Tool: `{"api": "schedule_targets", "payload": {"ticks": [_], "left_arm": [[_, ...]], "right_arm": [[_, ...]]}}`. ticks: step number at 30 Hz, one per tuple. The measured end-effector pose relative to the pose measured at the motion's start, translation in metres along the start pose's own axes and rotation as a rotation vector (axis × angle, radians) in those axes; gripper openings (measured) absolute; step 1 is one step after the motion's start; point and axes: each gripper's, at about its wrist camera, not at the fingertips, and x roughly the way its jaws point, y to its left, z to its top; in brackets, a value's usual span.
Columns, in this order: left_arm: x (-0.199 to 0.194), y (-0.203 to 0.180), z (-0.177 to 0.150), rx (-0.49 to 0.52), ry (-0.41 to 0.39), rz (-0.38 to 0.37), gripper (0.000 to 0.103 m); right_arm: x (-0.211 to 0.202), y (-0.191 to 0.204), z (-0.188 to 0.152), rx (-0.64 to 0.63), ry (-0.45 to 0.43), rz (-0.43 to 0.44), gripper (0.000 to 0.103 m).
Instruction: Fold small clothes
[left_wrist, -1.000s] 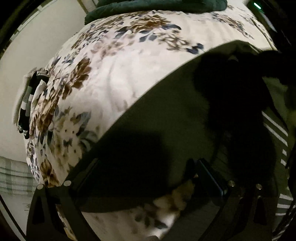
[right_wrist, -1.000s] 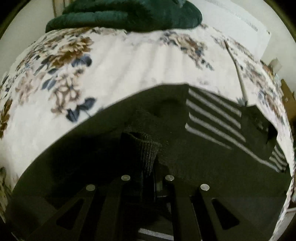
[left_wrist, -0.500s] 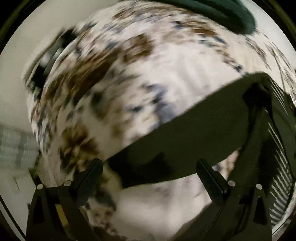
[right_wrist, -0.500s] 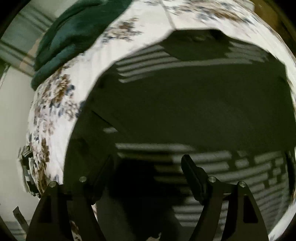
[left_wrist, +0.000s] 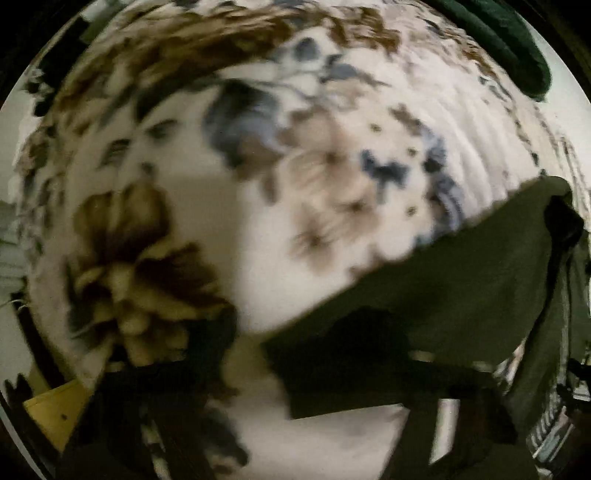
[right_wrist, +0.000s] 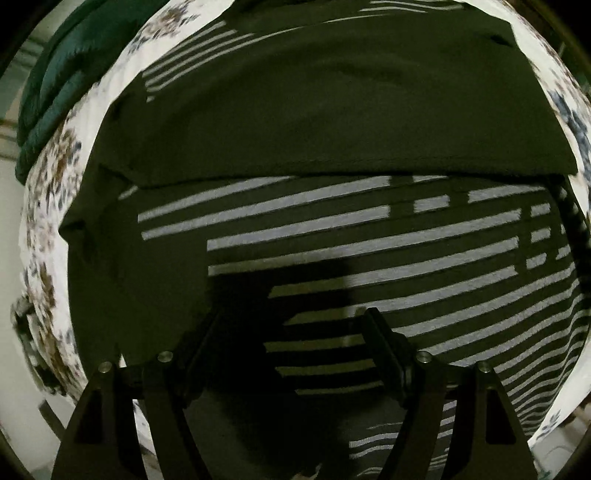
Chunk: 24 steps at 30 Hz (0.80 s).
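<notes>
**Right wrist view: one flap folded, left claw closing at a blurred corner**

The right wrist view shows the dark olive striped garment (right_wrist: 332, 236) spread on the floral bedspread (right_wrist: 48, 206), a plain olive flap already folded across its upper half and lying flat. The right claw (right_wrist: 295, 332) hovers over the striped part with its jaws apart and nothing between them.

The left wrist view is badly smeared. The left claw (left_wrist: 314, 354) is closing near the garment's corner (left_wrist: 424, 302), with dark cloth between its jaws, but whether the pads press on it I cannot tell.

Risks, as I judge them:
- The left claw may pinch only the top layer, or catch the bedspread as well, and drag it up with the fold.
- Pulling that corner while nothing pins the cloth could slide the whole garment and undo the flat flap.
- A green blanket (right_wrist: 55, 74) lies near the far edge and could crowd the next fold.
</notes>
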Motion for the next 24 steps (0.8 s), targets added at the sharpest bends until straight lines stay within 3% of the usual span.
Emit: {"api": "schedule_targets", "payload": {"ticks": [1,3,4,8,13,15,18,20,22,24], "left_arm": [[-0.003,-0.005,0.001,0.008,-0.017,-0.005,0.028],[-0.016,-0.01,0.003,0.008,-0.053,-0.001,0.007],[-0.025,-0.008,0.006,-0.011,-0.072,-0.015,0.002],[-0.061,0.009,0.028,-0.103,-0.152,-0.092,0.002],[-0.085,0.046,0.082,-0.154,-0.295,-0.065,0.0],[-0.086,0.058,0.104,-0.175,-0.315,-0.071,0.0],[-0.085,0.073,0.108,-0.216,-0.264,-0.164,0.002],[-0.077,0.074,0.098,-0.219,-0.21,-0.204,0.009],[-0.065,0.074,0.077,-0.243,-0.145,-0.25,0.041],[-0.047,0.076,0.053,-0.299,-0.085,-0.285,0.063]], "right_arm": [[0.001,0.003,-0.001,-0.013,0.003,-0.005,0.077],[0.003,0.009,-0.003,-0.033,0.01,-0.01,0.077],[0.003,0.013,-0.004,-0.041,0.011,-0.007,0.077],[-0.001,0.028,-0.007,-0.072,0.005,0.004,0.077],[-0.005,0.045,-0.01,-0.092,-0.005,0.032,0.077],[-0.004,0.052,-0.011,-0.091,-0.006,0.042,0.077],[0.0,0.057,-0.013,-0.071,0.01,0.061,0.077],[0.002,0.059,-0.015,-0.06,0.02,0.073,0.077],[0.005,0.064,-0.019,-0.064,0.033,0.07,0.077],[0.01,0.067,-0.022,-0.063,0.047,0.071,0.077]]}}
